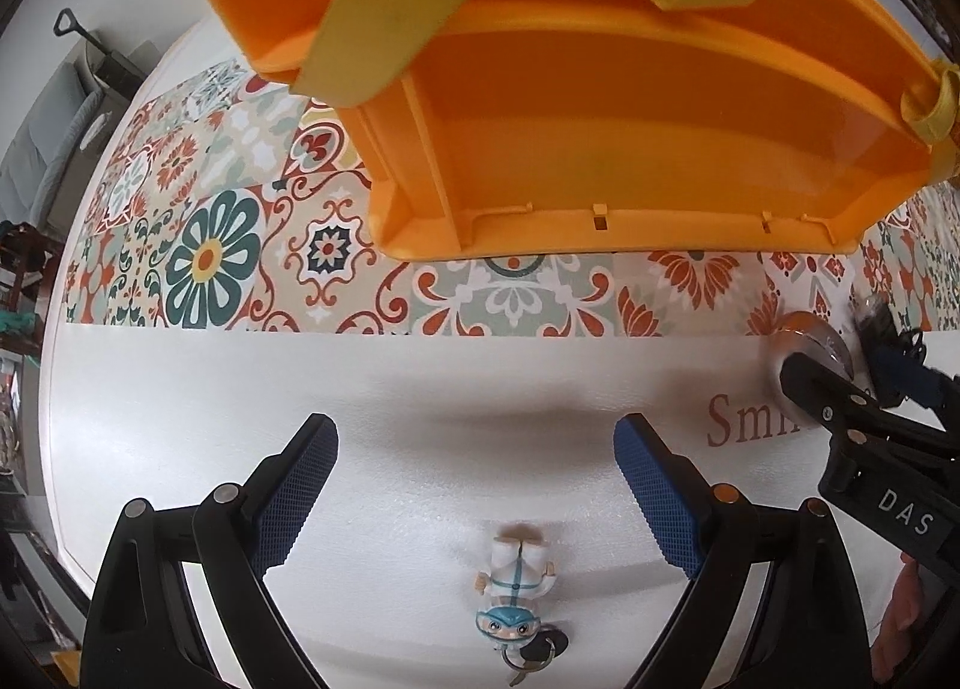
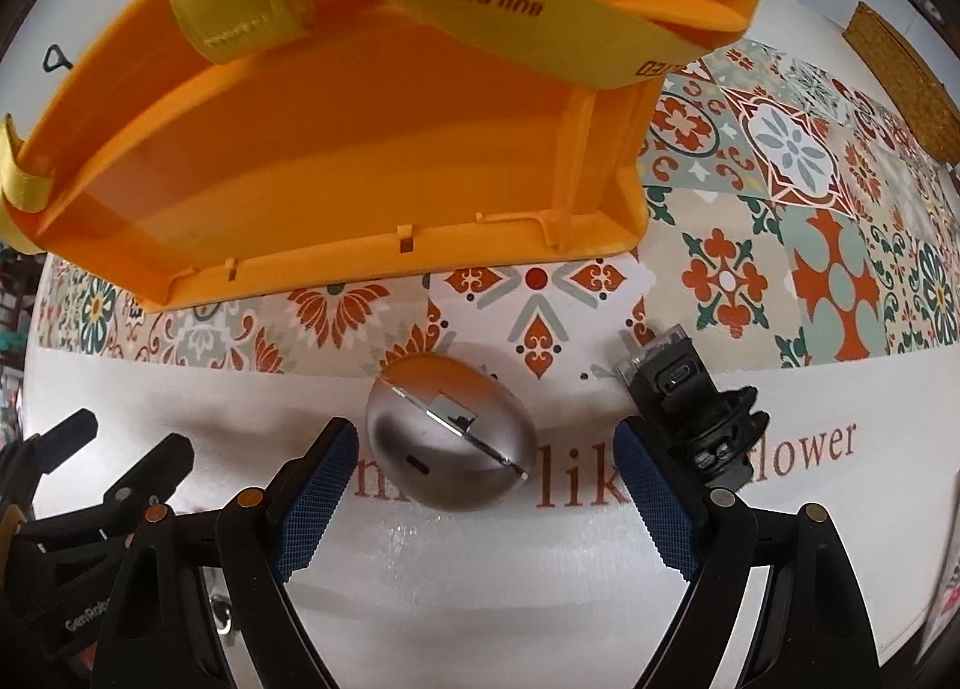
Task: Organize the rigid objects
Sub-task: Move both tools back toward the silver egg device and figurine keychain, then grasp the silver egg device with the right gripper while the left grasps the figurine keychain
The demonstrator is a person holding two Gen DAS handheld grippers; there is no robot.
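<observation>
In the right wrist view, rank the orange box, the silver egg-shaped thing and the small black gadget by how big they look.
1. orange box, by far the largest, though also nearest the camera
2. silver egg-shaped case
3. black gadget, smallest, partly hidden behind one of the fingers

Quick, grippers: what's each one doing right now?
Left gripper: open, empty, above the small figurine.
Right gripper: open, empty, jaws either side of the silver egg-shaped case.

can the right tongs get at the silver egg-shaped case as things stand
Probably yes: the right tongs are open above the silver egg-shaped case, nothing covering it. The black gadget lies close beside the right finger.
</observation>
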